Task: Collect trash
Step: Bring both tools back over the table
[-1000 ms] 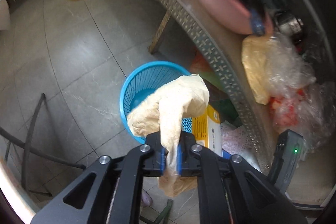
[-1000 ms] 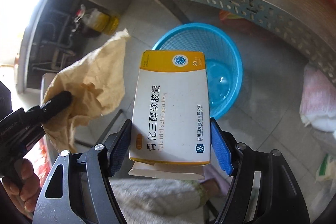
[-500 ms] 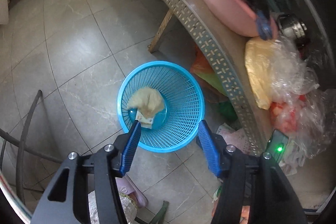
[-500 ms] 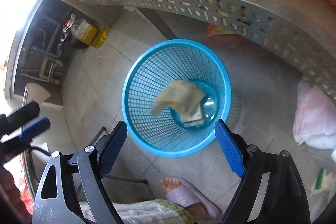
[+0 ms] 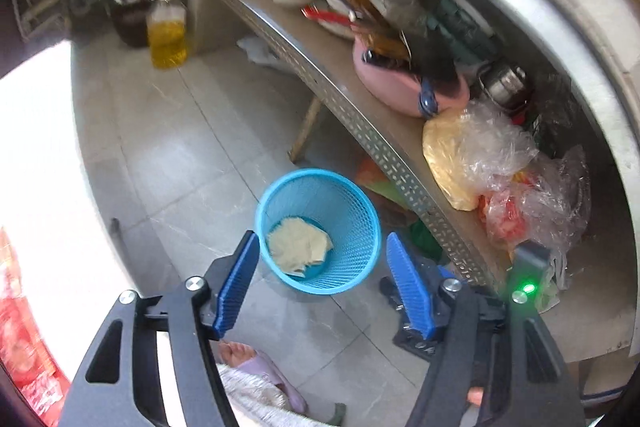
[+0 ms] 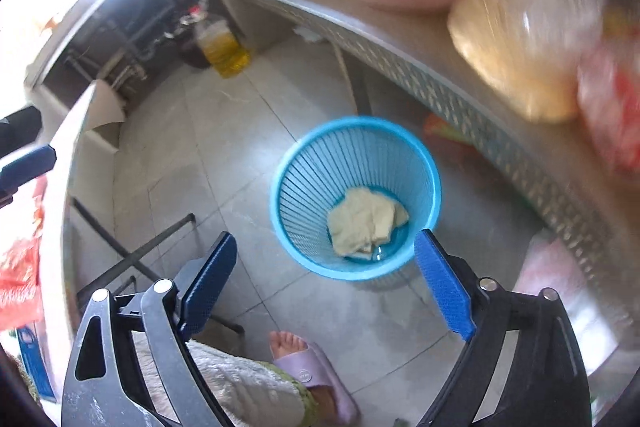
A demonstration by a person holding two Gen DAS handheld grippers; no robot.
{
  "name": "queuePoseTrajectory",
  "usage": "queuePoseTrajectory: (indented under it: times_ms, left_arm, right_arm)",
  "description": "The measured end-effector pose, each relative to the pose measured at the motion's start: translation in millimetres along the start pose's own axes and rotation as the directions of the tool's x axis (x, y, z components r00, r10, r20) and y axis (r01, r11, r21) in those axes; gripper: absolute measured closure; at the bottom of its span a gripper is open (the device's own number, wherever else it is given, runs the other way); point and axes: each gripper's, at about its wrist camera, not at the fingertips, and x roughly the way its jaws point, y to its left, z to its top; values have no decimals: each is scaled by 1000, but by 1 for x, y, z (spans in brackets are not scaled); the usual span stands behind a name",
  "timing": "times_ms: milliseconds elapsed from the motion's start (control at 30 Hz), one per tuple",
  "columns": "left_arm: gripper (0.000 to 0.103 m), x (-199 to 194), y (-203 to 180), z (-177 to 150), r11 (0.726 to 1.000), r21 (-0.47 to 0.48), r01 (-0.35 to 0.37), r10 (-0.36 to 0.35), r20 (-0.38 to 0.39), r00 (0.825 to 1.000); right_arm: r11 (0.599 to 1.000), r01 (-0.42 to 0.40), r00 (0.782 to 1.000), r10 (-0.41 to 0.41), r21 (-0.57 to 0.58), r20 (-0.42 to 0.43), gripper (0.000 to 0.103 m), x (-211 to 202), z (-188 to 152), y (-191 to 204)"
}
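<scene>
A blue mesh waste basket (image 5: 348, 263) (image 6: 296, 163) stands on the tiled floor below both grippers. Crumpled beige paper (image 5: 298, 245) (image 6: 366, 219) lies at its bottom; the medicine box is hidden under it. My left gripper (image 5: 322, 247) hangs above the basket, its jaws opening with nothing between the blue pads. My right gripper (image 6: 324, 239) is also above the basket, jaws opening wide and empty. The left gripper's blue tip (image 6: 28, 167) shows at the left edge of the right wrist view.
A metal shelf (image 5: 360, 123) runs along the right, crowded with a pink basin (image 5: 400, 87), bowls and plastic bags (image 5: 492, 155). An oil bottle (image 5: 166, 35) stands on the floor far back. A person's foot in a purple slipper (image 6: 316, 375) is below; a dark chair frame (image 6: 132, 251) stands left.
Both grippers opened and let go: the beige paper and the medicine box dropped into the blue basket. Both hands then rose, so the basket looks smaller and farther below.
</scene>
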Motion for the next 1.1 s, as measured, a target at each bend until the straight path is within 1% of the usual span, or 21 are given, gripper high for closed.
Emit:
queuePoseTrajectory:
  times_ms: [67,100,200,300,367,467,567,667,767,867,967,1033,1100]
  left_arm:
    - [29,-21,6,-7,1000,-9,-10,10,41,999]
    - [27,-30,9,-11,1000,-14,-20,21,58,998]
    - [23,-53,19,-24,998,-52,-46,52,107,993]
    - [18,-75,30,-38,995,-95,-42,55,140,989]
    - [12,-91,37,-45,993,-113,-42,60,160,985]
    - [6,-114,45,-56,989,-131,-73,98,200,975]
    - [6,-135,54,-68,984,-139,-110,140,228,964]
    - [6,-152,67,-79,977,-161,-136,171,230,958]
    - [6,-171,81,-92,968,-194,-158,204,244,948]
    - [6,-193,97,-106,954,-245,-173,239,273,932]
    - [6,-213,112,-116,943,-285,-173,259,297,919]
    - [6,-224,121,-120,937,-303,-172,265,299,917]
    - [6,-234,131,-122,938,-308,-157,252,300,920]
  right_arm:
    - [999,2,999,-1,-43,44,10,-16,4,12]
    - [998,2,998,2,-61,62,8,-21,5,17]
    - [994,6,995,5,-107,103,8,-36,9,32]
    - [989,9,991,10,-145,133,8,-50,12,48]
    - [984,24,989,3,-175,150,8,-58,12,60]
    - [973,51,984,-11,-224,178,8,-69,11,79]
    - [966,80,976,-26,-247,215,8,-79,12,94]
    - [954,79,973,-12,-288,229,8,-86,15,108]
    - [938,77,971,6,-338,238,8,-90,20,124]
    - [923,31,970,65,-383,234,8,-94,22,139]
    - [906,-54,967,152,-420,204,8,-93,24,152]
    - [900,-107,963,199,-422,181,8,-92,24,160]
    - [894,-164,959,244,-418,146,8,-91,27,169]
